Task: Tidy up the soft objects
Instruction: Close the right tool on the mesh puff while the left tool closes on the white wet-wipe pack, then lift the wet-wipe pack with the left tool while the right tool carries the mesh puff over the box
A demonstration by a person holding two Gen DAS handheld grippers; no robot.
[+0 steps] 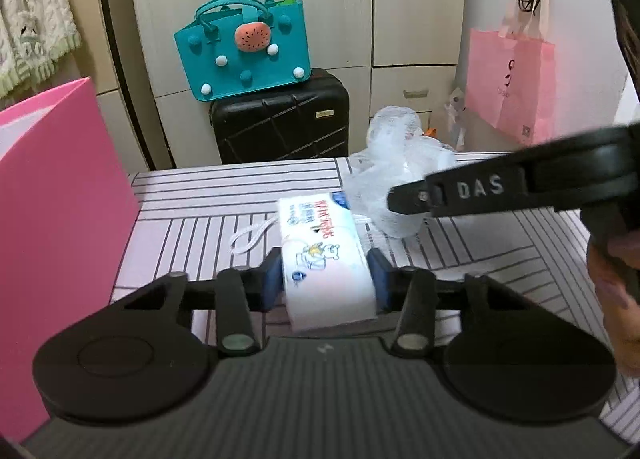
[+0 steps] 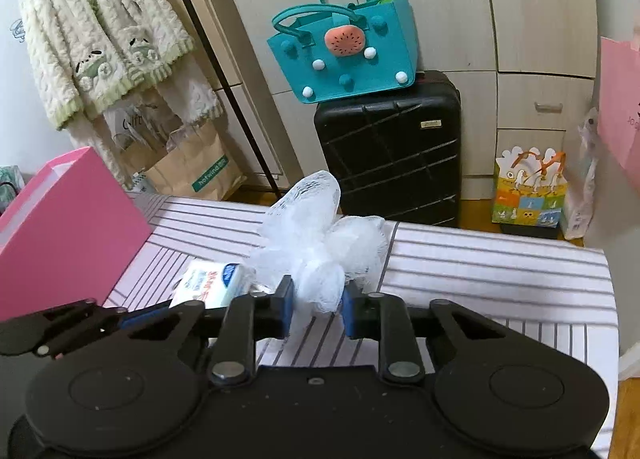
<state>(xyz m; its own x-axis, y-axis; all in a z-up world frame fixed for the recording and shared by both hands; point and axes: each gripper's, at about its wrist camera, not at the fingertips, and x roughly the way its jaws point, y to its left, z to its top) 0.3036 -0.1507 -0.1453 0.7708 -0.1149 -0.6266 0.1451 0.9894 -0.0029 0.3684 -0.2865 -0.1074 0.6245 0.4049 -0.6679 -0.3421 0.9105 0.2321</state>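
My left gripper clamps a tissue pack between its blue pads, at the centre of the left wrist view, above the striped cloth. My right gripper squeezes a white mesh pouf at the centre of the right wrist view; most of the pouf billows upward beyond the pads. A pink box fills the left edge. Behind, in the upper middle, a teal bag sits on a black suitcase.
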